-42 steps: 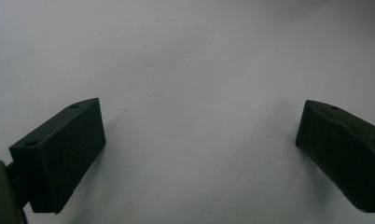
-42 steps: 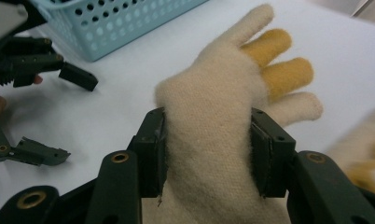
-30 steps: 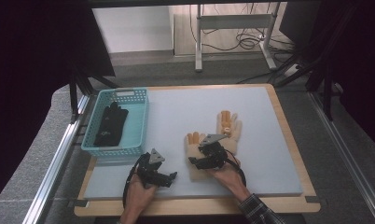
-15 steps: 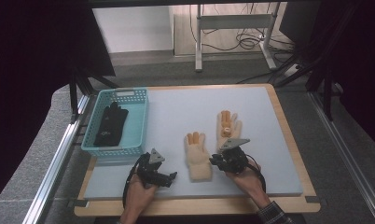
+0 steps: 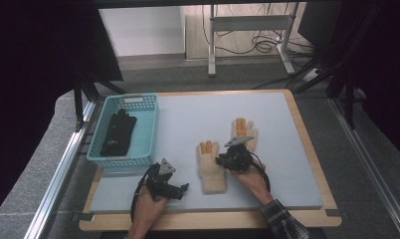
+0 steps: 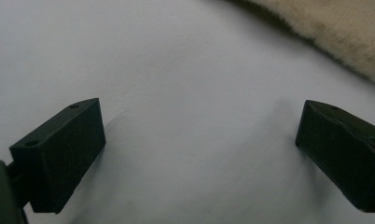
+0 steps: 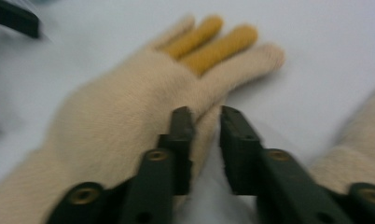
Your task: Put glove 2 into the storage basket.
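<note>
I am seeing right gripper (image 7: 202, 116) jaws, just closing, seemingly pinching fluffy cream glove with orange fingers (image 7: 129, 116), left gripper (image 6: 199, 140) jaws gaping wide over pale grey mat (image 6: 176, 70).

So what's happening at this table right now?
A person works two hand-held grippers over a grey mat. The right gripper has just been closing its jaws on the thumb edge of the nearer cream glove, with the fabric between them. A second cream glove lies farther back on the mat. The left gripper rests open on the mat beside the nearer glove, holding nothing. A black glove already lies in the teal basket at the left.
</note>
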The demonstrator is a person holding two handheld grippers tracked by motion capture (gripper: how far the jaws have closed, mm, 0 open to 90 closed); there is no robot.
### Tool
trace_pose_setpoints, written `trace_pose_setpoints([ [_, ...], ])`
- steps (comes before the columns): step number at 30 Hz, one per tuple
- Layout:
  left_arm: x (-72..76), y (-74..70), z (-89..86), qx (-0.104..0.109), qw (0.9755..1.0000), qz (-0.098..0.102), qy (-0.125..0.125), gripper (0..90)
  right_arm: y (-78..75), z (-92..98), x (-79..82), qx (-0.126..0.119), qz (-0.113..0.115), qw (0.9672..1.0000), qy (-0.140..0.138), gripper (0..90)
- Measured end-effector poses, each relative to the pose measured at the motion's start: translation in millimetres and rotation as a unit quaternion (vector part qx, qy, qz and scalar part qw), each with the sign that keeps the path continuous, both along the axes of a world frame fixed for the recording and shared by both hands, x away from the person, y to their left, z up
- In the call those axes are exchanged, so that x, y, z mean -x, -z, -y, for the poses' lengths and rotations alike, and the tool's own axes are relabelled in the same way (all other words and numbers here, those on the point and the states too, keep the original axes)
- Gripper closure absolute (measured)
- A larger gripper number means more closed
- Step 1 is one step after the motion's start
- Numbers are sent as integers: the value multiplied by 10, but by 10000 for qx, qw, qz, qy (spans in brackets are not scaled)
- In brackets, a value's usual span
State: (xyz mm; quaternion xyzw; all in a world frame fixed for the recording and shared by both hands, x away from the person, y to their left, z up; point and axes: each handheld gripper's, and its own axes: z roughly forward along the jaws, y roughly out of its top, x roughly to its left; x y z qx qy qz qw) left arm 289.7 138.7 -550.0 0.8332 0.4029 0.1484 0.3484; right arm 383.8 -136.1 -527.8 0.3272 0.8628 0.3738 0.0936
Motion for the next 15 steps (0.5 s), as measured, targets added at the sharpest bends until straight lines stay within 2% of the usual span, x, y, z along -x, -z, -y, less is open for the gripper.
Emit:
trace_pose_setpoints([
  [1,0,0,0,-1,10000,0,1,18,10,12,-11,-147,-95,9998,0,850],
  [2,0,0,0,1,10000,2,1,18,-9,31,-2,-182,-128,9997,56,861],
  [4,0,0,0,2,10000,1,1,18,-74,53,61,-121,38,9999,104,866],
  [5,-1,0,0,2,10000,-1,3,18,-138,85,119,-117,205,9997,108,865],
  [6,-1,0,-1,4,10000,-5,3,17,-175,106,147,-164,258,9994,139,861],
  [7,0,0,0,0,10000,-1,4,17,-223,151,172,-218,331,9990,204,848],
  [9,1,0,0,-3,10000,2,3,18,-247,207,159,-221,348,9988,272,754],
  [10,0,0,0,0,10000,0,2,17,-245,237,140,-177,380,9987,306,733],
  [15,-1,0,0,3,10000,-5,1,17,-257,429,60,-343,404,9972,533,640],
])
